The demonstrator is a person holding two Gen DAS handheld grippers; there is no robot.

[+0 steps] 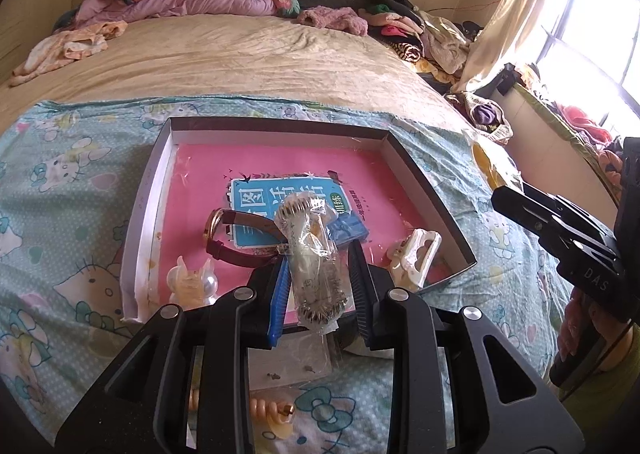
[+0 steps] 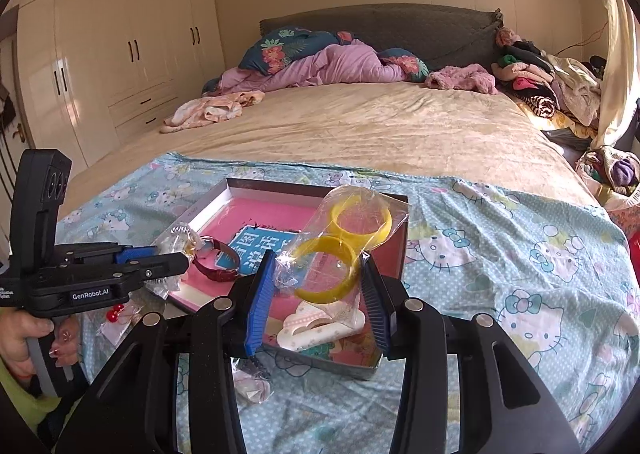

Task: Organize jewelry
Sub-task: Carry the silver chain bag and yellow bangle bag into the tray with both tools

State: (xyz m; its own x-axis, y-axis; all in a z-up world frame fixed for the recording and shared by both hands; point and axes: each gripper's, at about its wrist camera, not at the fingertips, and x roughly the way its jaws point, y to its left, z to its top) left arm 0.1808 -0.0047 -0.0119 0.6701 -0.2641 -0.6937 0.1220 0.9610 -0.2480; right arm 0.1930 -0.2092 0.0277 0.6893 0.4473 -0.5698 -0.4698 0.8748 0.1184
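A shallow box (image 1: 160, 189) with a pink floor lies on the Hello Kitty cloth; it also shows in the right wrist view (image 2: 240, 183). My left gripper (image 1: 318, 278) is shut on a clear bag holding a silver bracelet (image 1: 314, 254), over the box's near edge. My right gripper (image 2: 318, 286) is shut on a clear bag with two yellow bangles (image 2: 340, 250), above the box. Inside the box lie a maroon-strap watch (image 1: 236, 242), a white hair claw (image 1: 416, 260) and a pearl-eared clip (image 1: 192, 280).
A beige spiral hair tie (image 1: 272, 414) and a small flat bag (image 1: 292, 366) lie on the cloth under my left gripper. A red-bead packet (image 2: 118, 314) lies left of the box. Clothes are piled at the bed's far right (image 2: 540, 81).
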